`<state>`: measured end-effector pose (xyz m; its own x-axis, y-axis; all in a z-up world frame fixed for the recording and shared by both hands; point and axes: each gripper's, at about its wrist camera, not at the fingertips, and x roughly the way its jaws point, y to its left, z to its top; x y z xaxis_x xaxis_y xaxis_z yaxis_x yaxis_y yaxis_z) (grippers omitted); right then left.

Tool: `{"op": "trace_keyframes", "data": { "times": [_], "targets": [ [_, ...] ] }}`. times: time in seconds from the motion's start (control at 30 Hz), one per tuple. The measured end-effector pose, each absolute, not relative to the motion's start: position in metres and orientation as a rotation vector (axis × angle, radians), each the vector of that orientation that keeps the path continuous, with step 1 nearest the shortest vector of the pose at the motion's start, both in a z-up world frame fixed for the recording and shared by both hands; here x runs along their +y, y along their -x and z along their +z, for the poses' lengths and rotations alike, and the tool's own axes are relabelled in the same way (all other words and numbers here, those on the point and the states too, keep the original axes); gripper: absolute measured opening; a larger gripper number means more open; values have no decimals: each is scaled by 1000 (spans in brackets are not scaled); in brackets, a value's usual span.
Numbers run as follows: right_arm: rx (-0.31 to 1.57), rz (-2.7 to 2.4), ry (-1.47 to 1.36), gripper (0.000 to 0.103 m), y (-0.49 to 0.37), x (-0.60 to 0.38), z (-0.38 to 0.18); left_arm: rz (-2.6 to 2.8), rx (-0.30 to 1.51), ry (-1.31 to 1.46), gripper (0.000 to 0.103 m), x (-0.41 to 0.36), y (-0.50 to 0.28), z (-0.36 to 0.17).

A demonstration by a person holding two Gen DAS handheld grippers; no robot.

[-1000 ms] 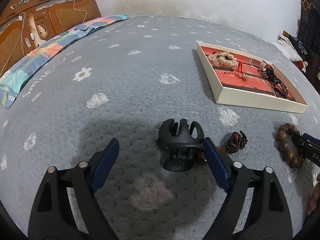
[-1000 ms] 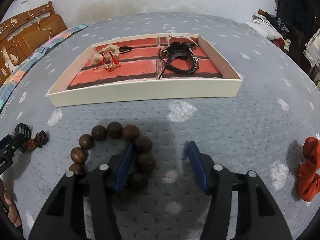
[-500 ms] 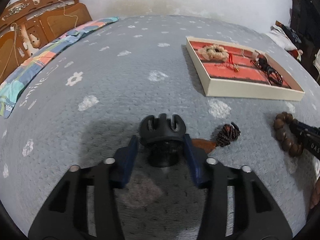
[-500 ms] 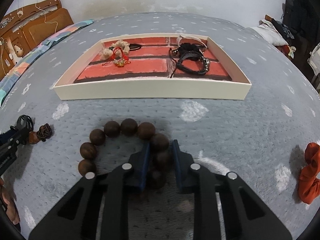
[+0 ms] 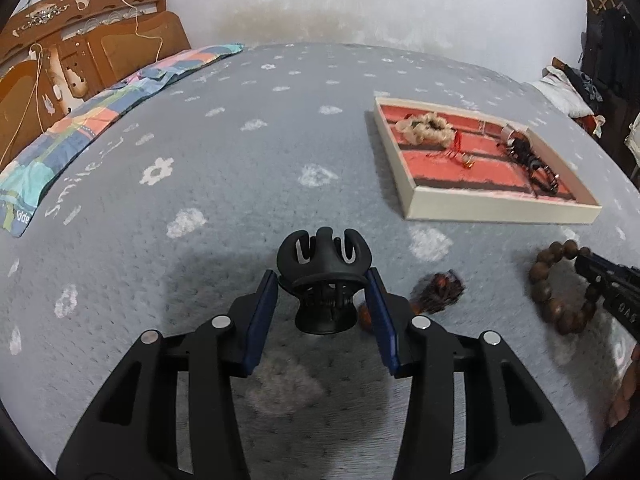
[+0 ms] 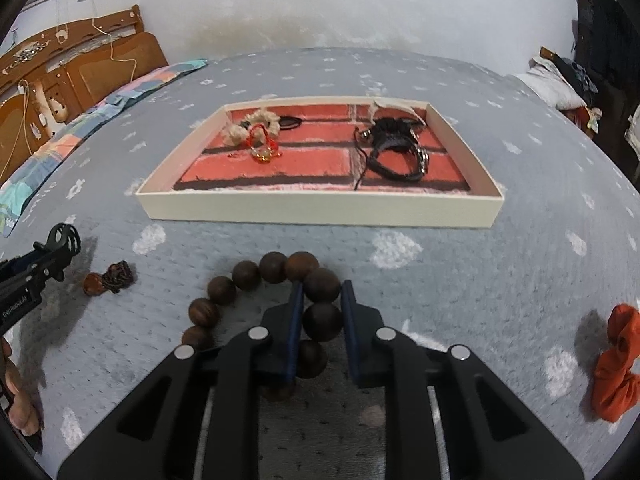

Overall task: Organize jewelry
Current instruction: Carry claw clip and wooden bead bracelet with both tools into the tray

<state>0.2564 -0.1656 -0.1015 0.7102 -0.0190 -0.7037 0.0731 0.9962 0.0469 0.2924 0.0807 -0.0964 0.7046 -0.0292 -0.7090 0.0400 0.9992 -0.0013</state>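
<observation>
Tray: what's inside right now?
Inside the tray, on its brick-print liner: a beige scrunchie, a red cord bracelet with gold charms, a black hair tie and a tangle of black bracelets. The near wall hides the liner's front strip.

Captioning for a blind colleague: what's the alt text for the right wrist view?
The right gripper is closing its jaws on a wooden bead bracelet on a grey bedspread. Beyond it sits a tray holding jewelry.
</observation>
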Motion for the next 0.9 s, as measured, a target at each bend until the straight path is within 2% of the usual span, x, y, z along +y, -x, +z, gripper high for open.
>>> {"op": "trace_keyframes", "data": {
  "times": [0.4, 0.9],
  "targets": [
    [701, -55, -45, 19, -262, -179, -59, -102, 747, 5, 44, 34, -312, -54],
    [623, -94, -28, 19, -307, -221, 0, -137, 749, -23, 44, -29, -371, -36]
  ]
}}
